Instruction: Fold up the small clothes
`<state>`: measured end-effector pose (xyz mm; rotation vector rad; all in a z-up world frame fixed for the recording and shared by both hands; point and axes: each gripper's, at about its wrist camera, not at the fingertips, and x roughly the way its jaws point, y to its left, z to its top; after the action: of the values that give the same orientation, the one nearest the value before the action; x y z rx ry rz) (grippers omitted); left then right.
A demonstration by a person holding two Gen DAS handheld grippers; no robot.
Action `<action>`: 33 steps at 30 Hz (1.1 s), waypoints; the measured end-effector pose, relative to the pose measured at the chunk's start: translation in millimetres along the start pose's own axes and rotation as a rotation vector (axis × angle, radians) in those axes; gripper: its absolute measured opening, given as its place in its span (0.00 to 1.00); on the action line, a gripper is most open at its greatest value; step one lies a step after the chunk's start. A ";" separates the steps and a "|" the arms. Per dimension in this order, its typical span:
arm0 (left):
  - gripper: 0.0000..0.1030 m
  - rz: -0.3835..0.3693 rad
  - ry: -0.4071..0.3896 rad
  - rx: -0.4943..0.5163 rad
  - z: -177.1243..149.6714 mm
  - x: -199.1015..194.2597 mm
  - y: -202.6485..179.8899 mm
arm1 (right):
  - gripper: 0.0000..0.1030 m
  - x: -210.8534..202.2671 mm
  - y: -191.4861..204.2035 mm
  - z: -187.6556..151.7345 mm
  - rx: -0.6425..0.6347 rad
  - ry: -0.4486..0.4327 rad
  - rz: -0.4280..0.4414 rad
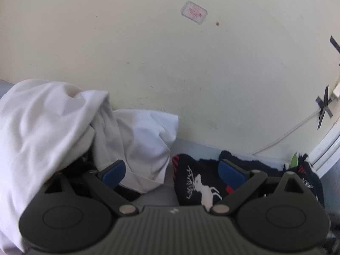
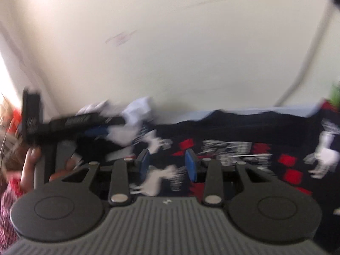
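Left wrist view: left gripper (image 1: 172,172), dark grey with blue pads, jaws spread wide, nothing between them but the grey surface (image 1: 157,197) below. Left pad lies against the edge of a heap of crumpled white cloth (image 1: 63,123) that fills the view from 8 to 10 o'clock; whether pad and cloth touch cannot be told. At 4 to 5 o'clock lies a dark navy knitted garment with white reindeer figures and red blocks (image 1: 197,182); the right pad sits in front of its top edge. Behind, a cream wall (image 1: 148,53) carries a small rectangular sticker with red marks (image 1: 193,12) at 12 o'clock. A pale cable (image 1: 284,137) runs down the wall at 3 o'clock, held by crossed strips of black tape (image 1: 324,106).

Right wrist view: heavily blurred. Right gripper (image 2: 167,163), same build, jaws part-way apart, not wide. The navy reindeer garment (image 2: 244,131) spreads flat across the surface from centre to 3 o'clock and passes under the gap between the pads; the pads do not appear to press on it. At 9 o'clock the other gripper's black body (image 2: 63,125) shows, with a person's hand (image 2: 29,170) beneath it and a red-and-white patterned sleeve (image 2: 8,201) at 8 o'clock. White cloth (image 2: 136,110) sits at 11 o'clock, against the wall.
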<state>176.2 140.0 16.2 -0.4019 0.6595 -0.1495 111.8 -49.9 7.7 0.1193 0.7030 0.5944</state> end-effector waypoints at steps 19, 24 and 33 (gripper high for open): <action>0.95 -0.054 0.015 0.041 -4.3 -3.9 -27.6 | 0.17 -15.8 -66.9 -16.2 0.386 -0.001 -0.211; 0.94 -0.091 0.058 0.185 -23.6 2.9 -71.1 | 0.47 -75.7 -96.6 -34.1 0.385 -0.109 -0.232; 0.14 -0.087 0.192 0.416 -70.9 27.3 -116.4 | 0.52 -139.6 -119.2 -46.5 0.228 -0.385 -0.586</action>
<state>152.5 4.3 -2.6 -0.0145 0.7785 -0.4042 54.0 -230.1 16.8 0.2219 0.3960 -0.0754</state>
